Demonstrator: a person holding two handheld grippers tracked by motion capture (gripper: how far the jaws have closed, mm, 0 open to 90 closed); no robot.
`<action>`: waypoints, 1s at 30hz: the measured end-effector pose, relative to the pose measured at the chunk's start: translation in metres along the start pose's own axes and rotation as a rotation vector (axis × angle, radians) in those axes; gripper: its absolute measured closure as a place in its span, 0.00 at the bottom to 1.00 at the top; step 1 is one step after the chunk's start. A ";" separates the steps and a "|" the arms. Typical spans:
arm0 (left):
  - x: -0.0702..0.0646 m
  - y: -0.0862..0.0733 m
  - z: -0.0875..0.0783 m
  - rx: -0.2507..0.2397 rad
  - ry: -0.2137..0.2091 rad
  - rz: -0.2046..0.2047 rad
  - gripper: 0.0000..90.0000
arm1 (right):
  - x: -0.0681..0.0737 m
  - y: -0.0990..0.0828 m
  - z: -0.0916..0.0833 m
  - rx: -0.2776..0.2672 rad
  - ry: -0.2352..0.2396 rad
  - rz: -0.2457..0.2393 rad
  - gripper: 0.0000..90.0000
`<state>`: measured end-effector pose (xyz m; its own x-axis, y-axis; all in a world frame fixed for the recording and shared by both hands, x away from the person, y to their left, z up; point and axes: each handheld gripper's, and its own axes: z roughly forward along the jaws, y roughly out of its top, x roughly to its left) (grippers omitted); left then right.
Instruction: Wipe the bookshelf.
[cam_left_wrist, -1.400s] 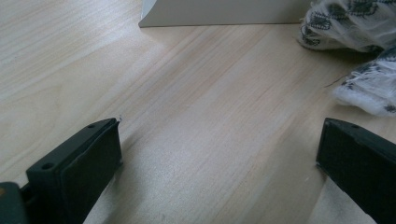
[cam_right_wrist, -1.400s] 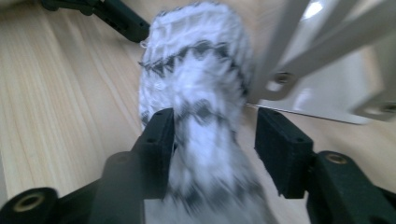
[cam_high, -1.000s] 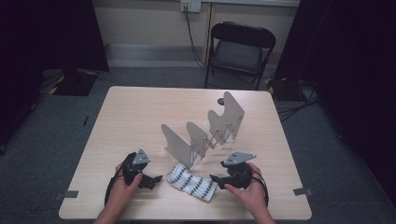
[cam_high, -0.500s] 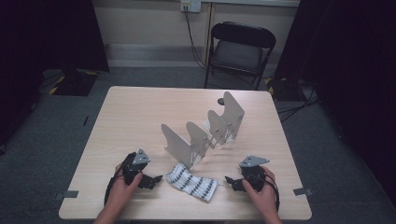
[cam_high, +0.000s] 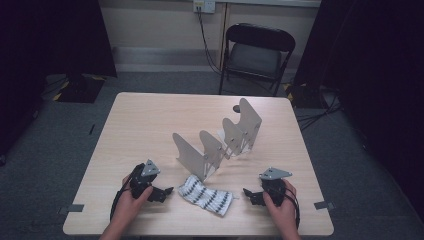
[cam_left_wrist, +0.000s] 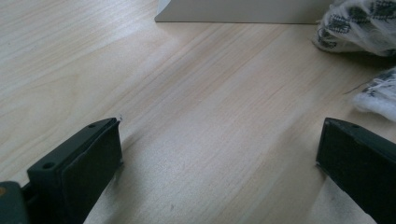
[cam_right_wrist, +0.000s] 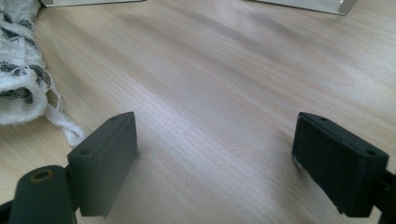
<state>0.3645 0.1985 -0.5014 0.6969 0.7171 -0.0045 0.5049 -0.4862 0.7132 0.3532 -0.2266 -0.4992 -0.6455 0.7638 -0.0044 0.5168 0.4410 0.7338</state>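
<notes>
The folded cloth, white with dark patterned bands, lies flat on the table near the front edge, about midway between the 2 front corners. It is free of both grippers. A loose thread trails from its end toward the right gripper.

The right gripper rests on the table just beside the right end of the cloth, apart from it. Its jaws have just been opening and now stand wide, with bare wood between them and nothing held. In the right gripper view the cloth lies beyond the left jaw.

The left gripper rests on the table just beside the left end of the cloth. Its jaws stand wide apart on bare wood and hold nothing. In the left gripper view the cloth lies ahead, past the right jaw.

Behind the cloth, a metal divider rack with 4 upright plates runs diagonally toward the rear right corner. A black folding chair stands beyond the rear edge.
</notes>
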 end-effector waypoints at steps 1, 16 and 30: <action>0.000 0.000 0.000 0.001 0.002 -0.002 0.00 | 0.000 0.000 0.000 0.000 0.000 0.000 0.15; -0.010 0.005 -0.017 -0.021 -0.022 0.004 0.18 | 0.000 0.000 0.000 0.000 0.000 0.000 0.15; -0.057 0.023 -0.021 -0.035 -0.114 0.122 0.24 | 0.000 0.000 0.000 0.000 0.000 0.000 0.15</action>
<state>0.3256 0.1568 -0.4702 0.8058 0.5921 0.0056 0.3967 -0.5469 0.7372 0.3531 -0.2266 -0.4993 -0.6456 0.7637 -0.0044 0.5165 0.4409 0.7340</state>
